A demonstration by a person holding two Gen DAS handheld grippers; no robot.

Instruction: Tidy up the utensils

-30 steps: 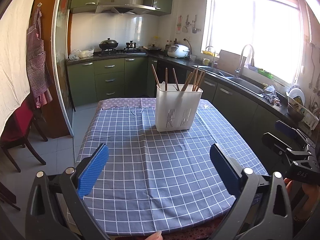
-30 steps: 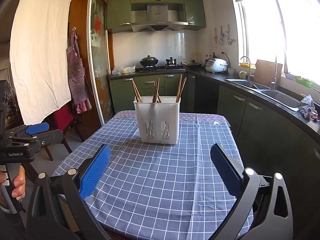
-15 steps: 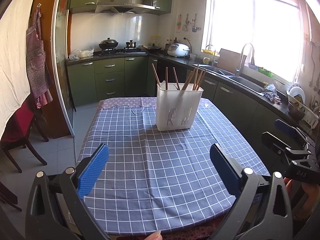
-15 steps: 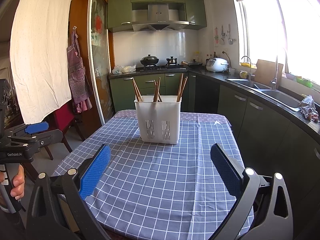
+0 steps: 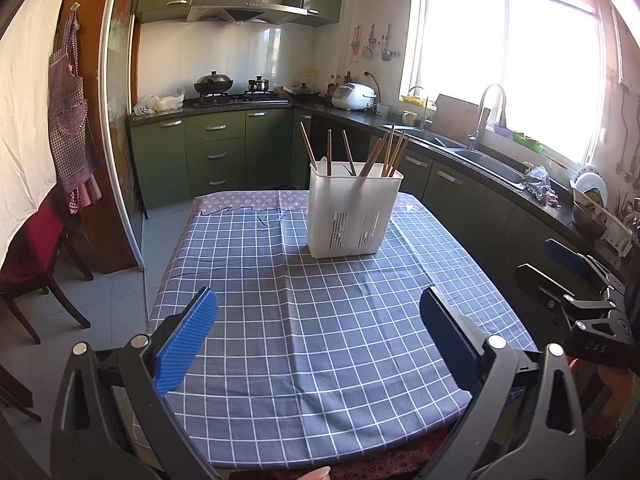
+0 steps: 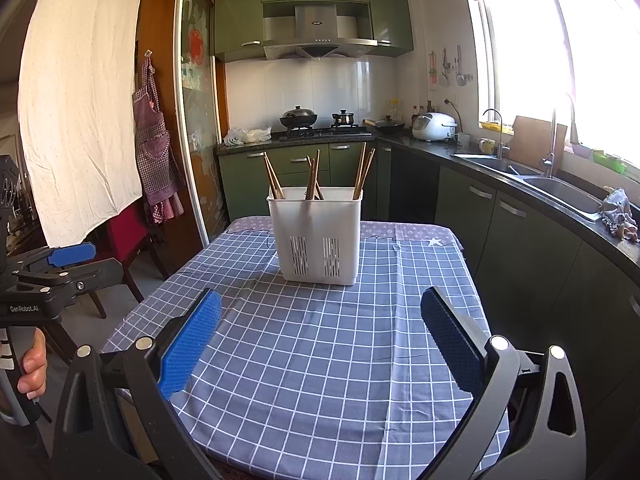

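A white slotted utensil holder (image 5: 354, 216) stands upright toward the far end of the table, with several wooden chopsticks (image 5: 383, 153) sticking out of it. It also shows in the right wrist view (image 6: 317, 235) with its chopsticks (image 6: 313, 175). My left gripper (image 5: 318, 314) is open and empty, held above the near table edge. My right gripper (image 6: 320, 314) is open and empty, also near the front edge. Each gripper shows at the edge of the other's view: the right one (image 5: 576, 280), the left one (image 6: 60, 268).
The table wears a blue checked cloth (image 5: 320, 320). A green kitchen counter with a sink (image 5: 492, 168) runs along the right. A red chair (image 5: 28, 256) and a hanging apron (image 5: 72, 128) are on the left. A stove with pots (image 6: 316, 122) is at the back.
Both views have shifted very slightly; the holder sits a touch lower and closer in the frames. Both grippers stay open and empty.
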